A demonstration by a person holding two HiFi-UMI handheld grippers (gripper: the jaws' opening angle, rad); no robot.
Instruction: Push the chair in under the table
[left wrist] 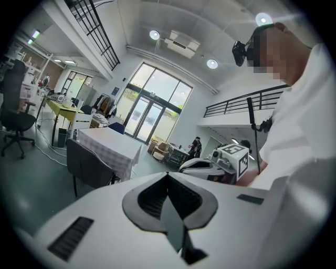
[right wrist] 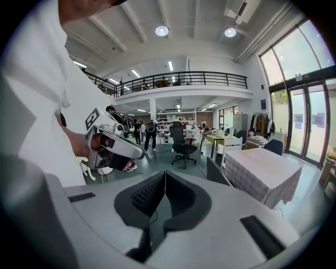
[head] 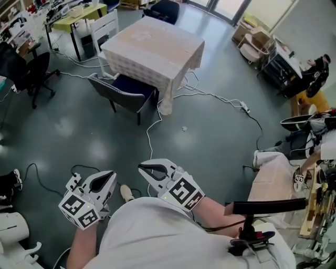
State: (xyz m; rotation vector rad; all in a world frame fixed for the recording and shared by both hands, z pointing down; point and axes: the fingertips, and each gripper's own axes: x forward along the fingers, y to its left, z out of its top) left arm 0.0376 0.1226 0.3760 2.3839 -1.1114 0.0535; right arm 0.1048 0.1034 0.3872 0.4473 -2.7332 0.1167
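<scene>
Our left gripper (head: 111, 176) and right gripper (head: 143, 169) both have jaws closed on nothing. The dark blue padded chair (head: 124, 90) stands well ahead of both, at the edge of the cloth-covered square table (head: 152, 47).

floor: white cable (head: 148, 137) | left: black office chair (head: 29, 73) | rear: yellow desk (head: 79, 14)

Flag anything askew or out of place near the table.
The dark chair stands pulled out from the cloth-covered table, angled to its edge instead of tucked under. White cables trail loose across the floor beside it, and a small pale scrap lies on the floor nearby.
</scene>
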